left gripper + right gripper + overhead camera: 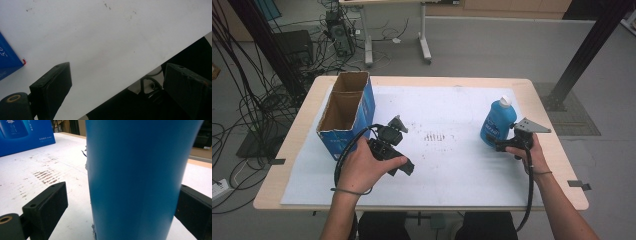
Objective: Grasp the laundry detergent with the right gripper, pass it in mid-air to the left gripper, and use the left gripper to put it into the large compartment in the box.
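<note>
While upright, blue bottle between right hand-held gripper jaws.

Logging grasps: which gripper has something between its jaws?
The right gripper: its open jaws flank the blue bottle. The left gripper has nothing between its jaws.

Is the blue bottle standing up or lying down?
Upright: the blue bottle stands on the white mat, white cap on top.
</note>
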Demonstrator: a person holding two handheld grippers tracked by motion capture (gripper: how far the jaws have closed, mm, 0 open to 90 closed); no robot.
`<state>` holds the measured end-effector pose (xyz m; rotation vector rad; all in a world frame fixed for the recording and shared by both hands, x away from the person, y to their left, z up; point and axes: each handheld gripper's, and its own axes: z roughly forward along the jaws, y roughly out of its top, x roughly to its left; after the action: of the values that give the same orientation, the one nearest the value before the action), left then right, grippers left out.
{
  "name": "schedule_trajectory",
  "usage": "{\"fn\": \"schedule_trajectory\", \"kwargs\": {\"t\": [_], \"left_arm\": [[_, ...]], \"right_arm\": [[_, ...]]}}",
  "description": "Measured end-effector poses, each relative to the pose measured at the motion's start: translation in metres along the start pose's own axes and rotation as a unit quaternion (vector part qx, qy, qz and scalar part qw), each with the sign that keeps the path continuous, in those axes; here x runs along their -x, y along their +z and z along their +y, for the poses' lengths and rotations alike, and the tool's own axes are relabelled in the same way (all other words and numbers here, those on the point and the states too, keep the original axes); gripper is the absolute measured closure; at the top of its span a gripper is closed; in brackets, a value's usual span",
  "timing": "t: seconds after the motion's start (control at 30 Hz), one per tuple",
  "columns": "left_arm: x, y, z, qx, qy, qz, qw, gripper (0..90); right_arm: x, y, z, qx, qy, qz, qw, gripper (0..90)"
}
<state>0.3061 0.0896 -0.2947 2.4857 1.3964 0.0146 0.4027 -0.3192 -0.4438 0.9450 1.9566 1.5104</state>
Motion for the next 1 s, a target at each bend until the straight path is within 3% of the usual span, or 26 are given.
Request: {"fn": "schedule_trajectory", "kwargs": {"t": [0.43,1.0], "left_arm": [[0.0003,0.0012,0.0007,0.0,0.001,-0.002,1.0,8.8],[0.0006,0.0011,-0.001,-0.002,0.002,-0.002,1.0,8.8]], "right_arm": [[-0.0002,0.0021,0.0019,0.008,-0.008,0.002,0.9999,12.0],[-0.0004,0.0086,0.0014,0.019,0.009,-0.006,0.9998,19.6]]}}
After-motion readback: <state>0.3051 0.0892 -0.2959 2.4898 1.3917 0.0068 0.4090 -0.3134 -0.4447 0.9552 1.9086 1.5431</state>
